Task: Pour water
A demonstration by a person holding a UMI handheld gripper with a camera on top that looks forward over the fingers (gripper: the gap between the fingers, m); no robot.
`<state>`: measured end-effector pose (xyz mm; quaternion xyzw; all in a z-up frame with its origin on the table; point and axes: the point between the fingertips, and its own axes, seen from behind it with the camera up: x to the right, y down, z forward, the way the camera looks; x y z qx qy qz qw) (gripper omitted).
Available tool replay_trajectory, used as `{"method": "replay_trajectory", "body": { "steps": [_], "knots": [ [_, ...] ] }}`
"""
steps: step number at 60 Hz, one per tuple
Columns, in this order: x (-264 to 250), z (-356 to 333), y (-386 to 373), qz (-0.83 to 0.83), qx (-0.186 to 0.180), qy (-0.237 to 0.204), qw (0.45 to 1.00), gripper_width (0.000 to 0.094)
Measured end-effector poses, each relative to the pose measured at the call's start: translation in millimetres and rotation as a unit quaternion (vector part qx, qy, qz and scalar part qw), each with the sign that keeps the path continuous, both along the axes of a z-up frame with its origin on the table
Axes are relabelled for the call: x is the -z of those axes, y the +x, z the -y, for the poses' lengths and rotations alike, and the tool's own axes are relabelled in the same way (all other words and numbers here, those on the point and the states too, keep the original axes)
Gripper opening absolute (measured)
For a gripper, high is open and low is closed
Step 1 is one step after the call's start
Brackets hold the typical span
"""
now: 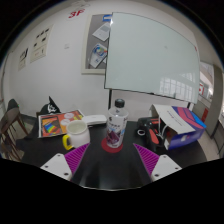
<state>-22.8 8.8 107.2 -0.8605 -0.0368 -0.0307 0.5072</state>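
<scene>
1. Clear plastic catches the eye first: a water bottle (117, 124) stands upright on a dark table (100, 165), straight ahead of the gripper (112, 166) and beyond its fingertips, not between them.
2. Under the bottle sits a round magenta coaster (112, 146), and the bottle's base rests on it.
3. Jaws stand wide apart; the two pink-padded fingers (57, 164) reach forward from below, holding nothing, with bare table between them.
4. Just left of the bottle, a yellow mug (76, 134) stands upright, handle turned to the left, close beside the coaster but I cannot tell whether they touch.
5. Behind the mug lies a colourful book or box (57, 123), flat on the table, with a dark bag-like shape behind it that is too small to make out.
6. To the right of the bottle there is a crowd: a dark object (149, 128) near the bottle, and beyond it a tilted white sheet or board with red and blue bits (180, 120) stacked around it.
7. Nothing stands between the fingers and the bottle; the clutter keeps to either side.
8. On the far wall hangs a large whiteboard (152, 65), with papers and posters (98, 43) pinned to its left.
9. A chair (12, 118) shows at the table's far left.
</scene>
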Motion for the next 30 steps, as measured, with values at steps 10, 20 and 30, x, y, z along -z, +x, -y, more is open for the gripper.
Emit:
{"method": "replay_trajectory", "body": {
  "steps": [10,20,30],
  "knots": [
    [-31.1,98.9,-27.8,-0.006,0.017,0.004,1.0,0.0844],
    [-43.8,176.7,-50.8,0.006,0.025,0.001,1.0,0.0844],
    [-54.6,222.2,-62.0,0.011,0.025,0.002,1.0,0.0842]
  ]
}}
